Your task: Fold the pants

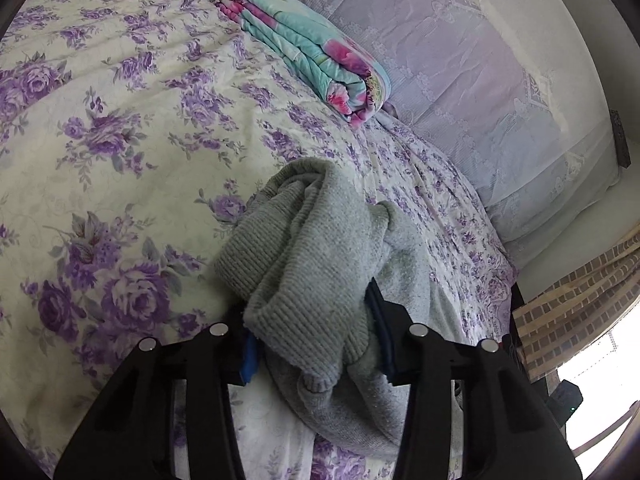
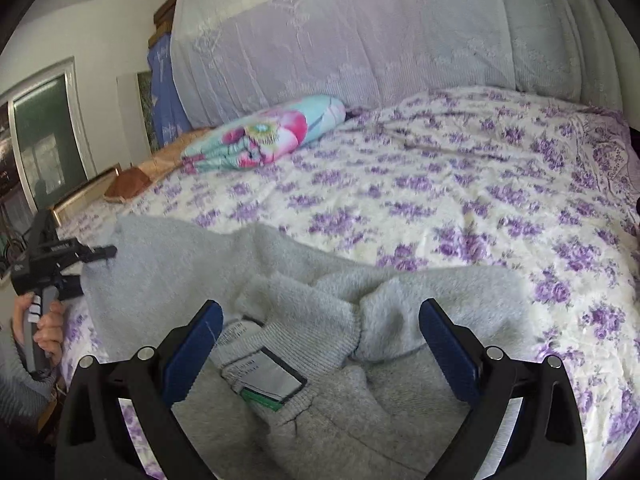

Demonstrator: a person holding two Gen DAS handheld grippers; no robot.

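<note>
Grey fleece pants lie bunched on the purple-flowered bedspread. My left gripper is shut on a thick bunch of the ribbed grey cuff and holds it up off the bed. It also shows in the right wrist view at the far left, clamped on the raised edge of the pants. My right gripper is open, its blue pads on either side of the waistband, where a white label shows.
A folded turquoise and pink quilt lies at the back of the bed against a lace-covered headboard. An orange-brown pillow lies at the far left. The bed's right edge drops off beside a brick-patterned cloth.
</note>
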